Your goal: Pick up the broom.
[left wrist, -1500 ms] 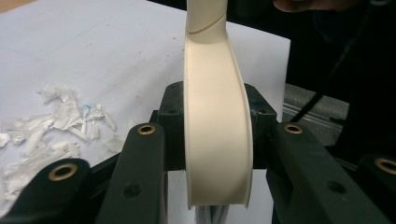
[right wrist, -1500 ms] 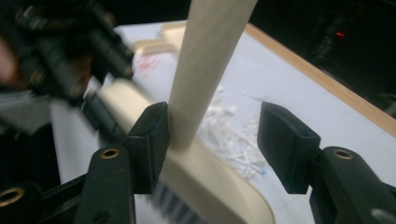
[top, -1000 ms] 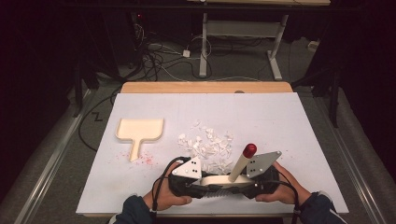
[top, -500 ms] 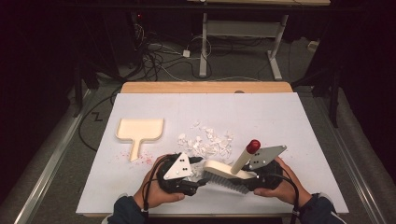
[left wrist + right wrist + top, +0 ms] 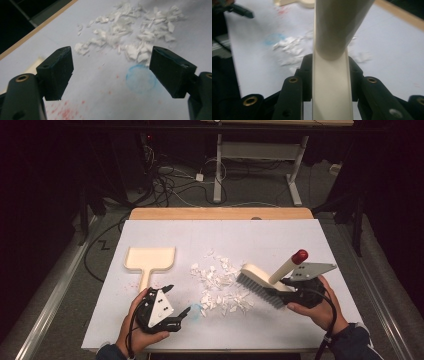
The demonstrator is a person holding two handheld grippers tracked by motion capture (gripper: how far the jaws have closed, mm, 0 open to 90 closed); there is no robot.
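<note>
The work in hand is sweeping up a scatter of white scraps [image 5: 220, 287] on the bench [image 5: 310, 235], and by the look of things it has hardly begun. The scraps lie loose in the middle of the white sheet, spread in a rough patch rather than gathered into a heap, and none sit in the dustpan [image 5: 149, 260].

The right gripper [image 5: 292, 287] holds the brush [image 5: 260, 282]: its jaws are clamped on the cream body of the brush, which the right gripper view shows running straight up between them [image 5: 332, 82]. The bristles rest at the right edge of the scraps, touching or very nearly touching the nearest pieces, and the red-tipped handle points up and to the right. That puts the brush where a stroke to the left would push the scraps toward the dustpan.

The left gripper [image 5: 176, 302] hovers near the left front of the bench with its jaws spread wide and nothing between them; the left gripper view looks across a faint blue ring [image 5: 141, 78] on the sheet toward the scraps. The dustpan lies flat at the far left, apart from the scraps, its handle pointing toward the near edge, untouched.

What is left, I judge, is nearly all of it: taking up the dustpan, setting it beside the scraps, and sweeping them in.
</note>
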